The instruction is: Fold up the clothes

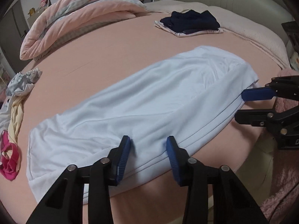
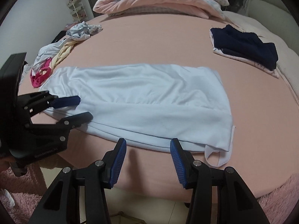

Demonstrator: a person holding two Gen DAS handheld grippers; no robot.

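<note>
Here, pale blue garment (image 2: 142, 100) flat on pink bed (image 2: 149, 43), near front edge. Left gripper (image 1: 148, 142) jaws partly apart over hem; pinch hard to tell. Right gripper (image 2: 147, 145) jaws apart at edge, empty. Clothes pile (image 1: 11, 112) cut off.

The left gripper (image 1: 148, 142) points steeply down, its two blue pads (image 1: 124, 147) standing apart with a clear gap between them. Seen from the right wrist camera, the same left gripper (image 2: 85, 108) reaches in from the left side, one blue-padded finger above and one black finger below, also parted. The right gripper (image 2: 148, 146) points steeply down as well, its blue pads (image 2: 174, 149) spread about as wide as the left's. From the left wrist camera the right gripper (image 1: 239, 106) comes in from the right edge, fingers apart.
</note>
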